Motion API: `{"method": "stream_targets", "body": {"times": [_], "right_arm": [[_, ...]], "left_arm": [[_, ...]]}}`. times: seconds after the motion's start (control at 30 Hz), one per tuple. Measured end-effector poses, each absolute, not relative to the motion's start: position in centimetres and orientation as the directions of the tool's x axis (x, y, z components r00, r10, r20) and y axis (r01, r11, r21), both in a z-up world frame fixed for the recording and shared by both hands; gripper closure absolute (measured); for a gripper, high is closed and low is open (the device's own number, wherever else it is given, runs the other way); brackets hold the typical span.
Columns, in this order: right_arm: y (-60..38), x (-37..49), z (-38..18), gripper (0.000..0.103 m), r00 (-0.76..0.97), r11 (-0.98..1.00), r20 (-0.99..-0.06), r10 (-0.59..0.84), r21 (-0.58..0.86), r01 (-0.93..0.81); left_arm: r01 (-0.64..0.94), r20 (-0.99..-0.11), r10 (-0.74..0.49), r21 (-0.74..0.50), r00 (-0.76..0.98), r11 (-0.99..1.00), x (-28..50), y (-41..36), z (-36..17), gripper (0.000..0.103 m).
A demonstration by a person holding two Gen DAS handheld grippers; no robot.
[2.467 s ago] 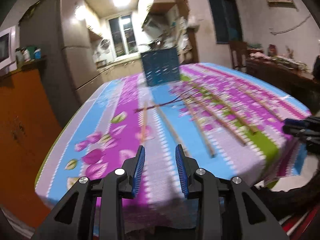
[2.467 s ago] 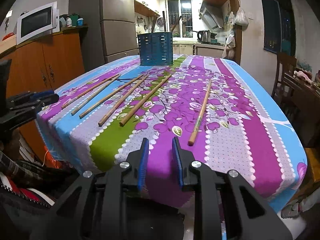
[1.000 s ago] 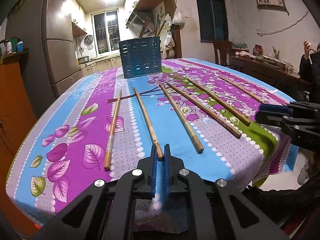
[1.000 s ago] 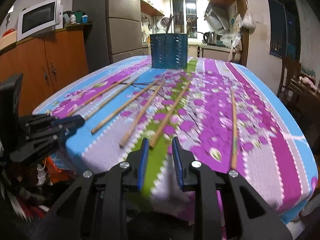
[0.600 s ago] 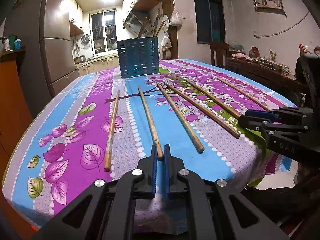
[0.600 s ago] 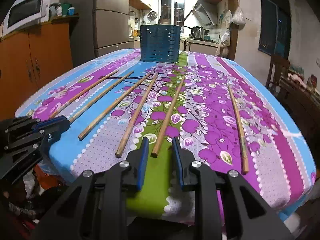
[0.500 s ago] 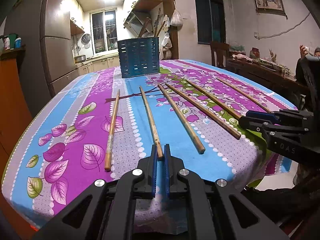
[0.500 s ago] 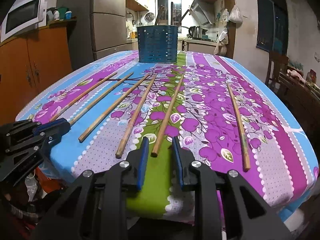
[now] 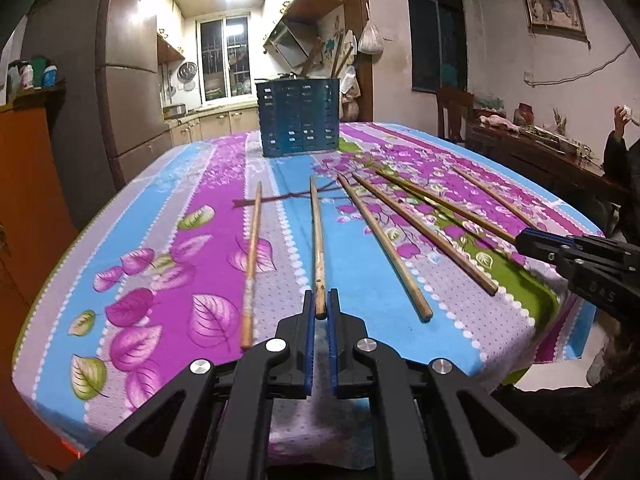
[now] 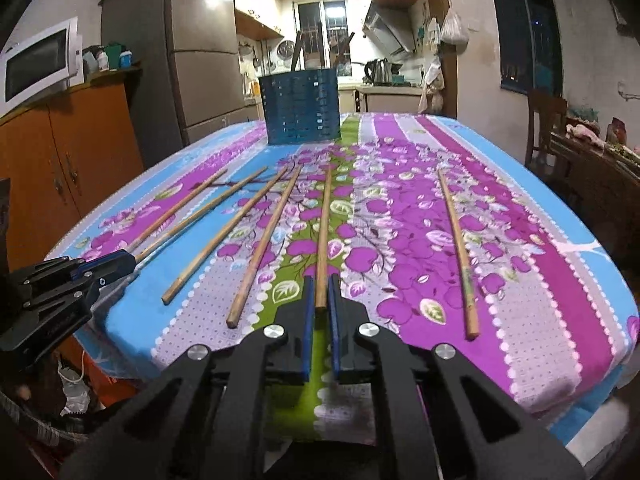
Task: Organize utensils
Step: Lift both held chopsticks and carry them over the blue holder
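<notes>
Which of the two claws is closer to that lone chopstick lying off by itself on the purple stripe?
Right. The right gripper sits just beside the lone chopstick, closed on its neighbour. The left gripper is across the table, four chopsticks away, clamping another.

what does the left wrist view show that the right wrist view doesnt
Only the left wrist view shows the framed picture on the wall and the left claw shut on the second chopstick from the left. Only the right wrist view shows the microwave, the kettle and the right claw shut on the fifth chopstick. Both show six chopsticks on the tablecloth and the blue holder.
</notes>
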State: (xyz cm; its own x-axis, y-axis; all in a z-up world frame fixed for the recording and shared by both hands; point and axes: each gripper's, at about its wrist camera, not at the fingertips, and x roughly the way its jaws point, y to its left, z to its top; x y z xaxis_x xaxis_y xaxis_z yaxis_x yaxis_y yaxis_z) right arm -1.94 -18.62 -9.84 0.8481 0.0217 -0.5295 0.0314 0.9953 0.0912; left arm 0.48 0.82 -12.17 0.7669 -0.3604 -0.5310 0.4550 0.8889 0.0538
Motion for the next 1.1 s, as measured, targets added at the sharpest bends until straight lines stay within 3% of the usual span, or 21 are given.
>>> {"method": "stream_targets", "body": {"times": [0.33, 0.67, 1.1], "right_arm": [[-18.4, -4.1, -5.6, 0.098, 0.910, 1.000, -0.414, -0.009, 0.001, 0.010], [-19.1, -3.9, 0.2, 0.098, 0.958, 0.996, -0.284, 0.046, -0.061, -0.066], [-21.5, -0.7, 5.6, 0.098, 0.966, 0.987, -0.219, 0.139, -0.043, -0.152]], "left_arm": [[0.427, -0.438, -0.358, 0.068, 0.825, 0.902, -1.0, 2.1, -8.1, 0.096], [0.458, -0.328, -0.424, 0.033, 0.844, 0.888, -1.9, 2.9, -1.8, 0.096], [0.494, -0.305, -0.476, -0.024, 0.824, 0.869, 1.0, 3.3, 3.8, 0.096]]}}
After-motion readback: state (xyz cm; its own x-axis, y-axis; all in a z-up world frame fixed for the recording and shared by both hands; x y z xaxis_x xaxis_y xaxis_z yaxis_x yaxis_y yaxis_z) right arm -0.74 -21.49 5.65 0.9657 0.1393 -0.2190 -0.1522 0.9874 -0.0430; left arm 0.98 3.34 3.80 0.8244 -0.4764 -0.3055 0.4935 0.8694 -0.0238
